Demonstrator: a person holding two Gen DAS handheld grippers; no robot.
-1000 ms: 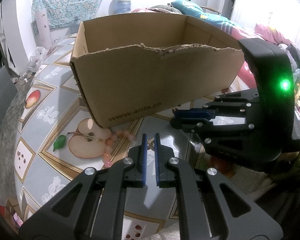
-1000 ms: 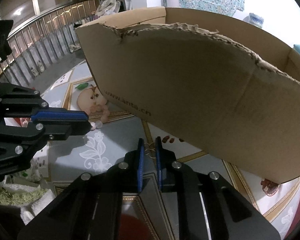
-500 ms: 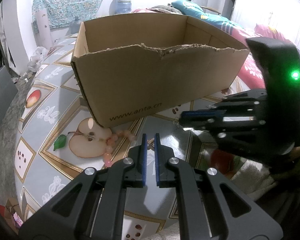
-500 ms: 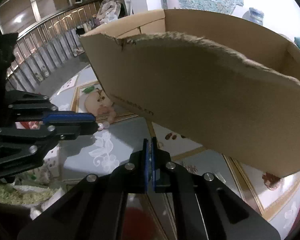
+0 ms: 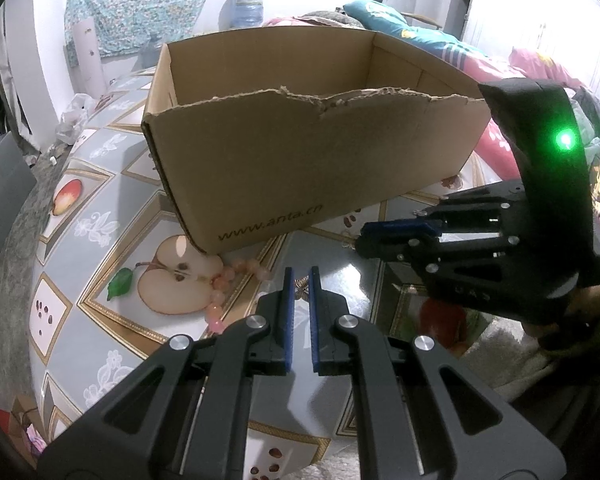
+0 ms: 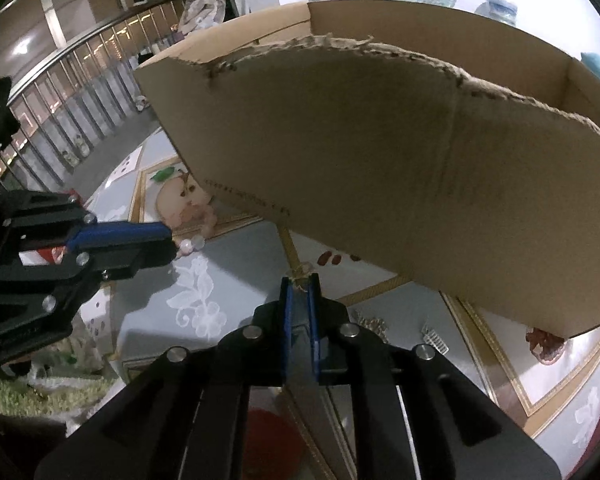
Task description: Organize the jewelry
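**Two grippers before the box**

The right gripper (image 6: 300,280), jaws just reopening, pinches a small gold wire trinket (image 6: 300,271). The left gripper (image 5: 299,276) is closed, nothing visibly held. Pink bead bracelet (image 5: 224,284) lies against the open brown cardboard box (image 5: 300,168).

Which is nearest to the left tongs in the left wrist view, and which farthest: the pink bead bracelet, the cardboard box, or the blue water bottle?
1. The pink bead bracelet, on the tablecloth just left of the left tongs.
2. The cardboard box, standing on the table behind the bracelet.
3. The blue water bottle, far back by the wall, beyond the box.
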